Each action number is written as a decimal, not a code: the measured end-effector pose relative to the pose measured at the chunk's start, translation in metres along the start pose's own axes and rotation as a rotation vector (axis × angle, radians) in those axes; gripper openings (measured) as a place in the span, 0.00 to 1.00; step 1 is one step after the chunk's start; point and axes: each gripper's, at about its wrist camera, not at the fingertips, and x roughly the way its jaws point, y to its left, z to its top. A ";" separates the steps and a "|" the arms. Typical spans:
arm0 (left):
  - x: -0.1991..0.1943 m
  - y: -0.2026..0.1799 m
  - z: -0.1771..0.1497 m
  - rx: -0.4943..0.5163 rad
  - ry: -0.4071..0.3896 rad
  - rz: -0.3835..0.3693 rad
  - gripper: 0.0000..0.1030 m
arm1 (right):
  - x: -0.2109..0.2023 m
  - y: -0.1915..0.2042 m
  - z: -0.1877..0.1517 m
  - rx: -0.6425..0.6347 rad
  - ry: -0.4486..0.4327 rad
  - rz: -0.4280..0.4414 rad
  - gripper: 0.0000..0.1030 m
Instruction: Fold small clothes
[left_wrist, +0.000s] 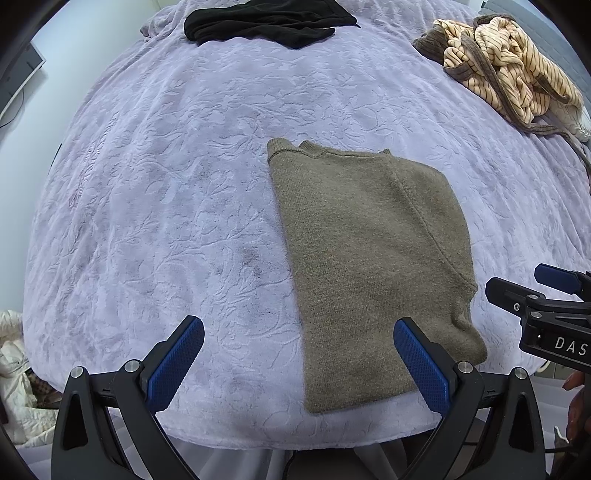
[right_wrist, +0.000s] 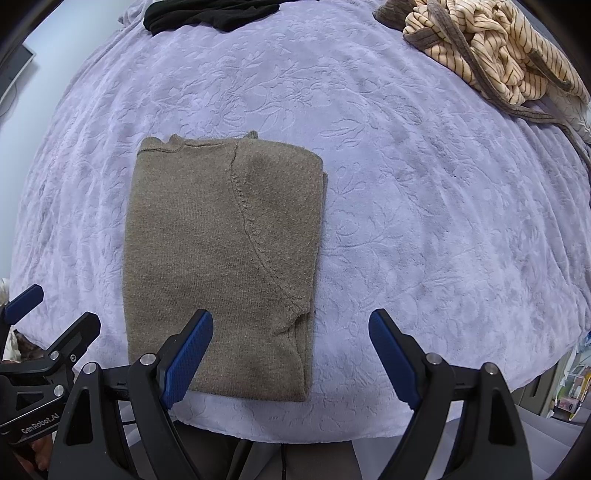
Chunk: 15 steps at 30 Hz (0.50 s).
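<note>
Folded brown-green knitted sweater (left_wrist: 373, 273) lies flat on the soft lilac bed cover with a leaf pattern (left_wrist: 166, 184), near the front edge of the bed. It is folded into a tidy long shape, with its neck end pointing away and a curved seam running down its top side. Nothing lies on top of it. The left gripper (left_wrist: 299, 365) hangs above the front edge of the bed with its blue pads spread wide, and nothing is between them. One of its pads is over the near left corner of the sweater, but I cannot tell if it touches. The right gripper (right_wrist: 291, 358) hangs just beside it, also spread wide and holding nothing. Its left pad is over the near part of the sweater, and its right pad is over bare cover. At the far edge of the bed lies a crumpled black cloth (left_wrist: 266, 22), well apart from the sweater. In the far right corner sits a heap of cream cloth with thin dark stripes and brown edging (left_wrist: 506, 70), also well apart. A white puffy thing (left_wrist: 14, 373) shows low at the left, off the bed.
</note>
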 end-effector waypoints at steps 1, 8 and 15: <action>0.000 0.001 0.000 0.000 0.000 0.000 1.00 | 0.000 0.000 0.000 0.000 0.000 0.000 0.86; 0.000 0.000 0.000 0.000 -0.001 0.000 1.00 | 0.000 0.000 0.000 -0.001 0.001 -0.001 0.86; -0.001 0.004 0.000 -0.009 -0.012 0.002 1.00 | 0.000 0.000 0.000 0.000 0.002 0.000 0.86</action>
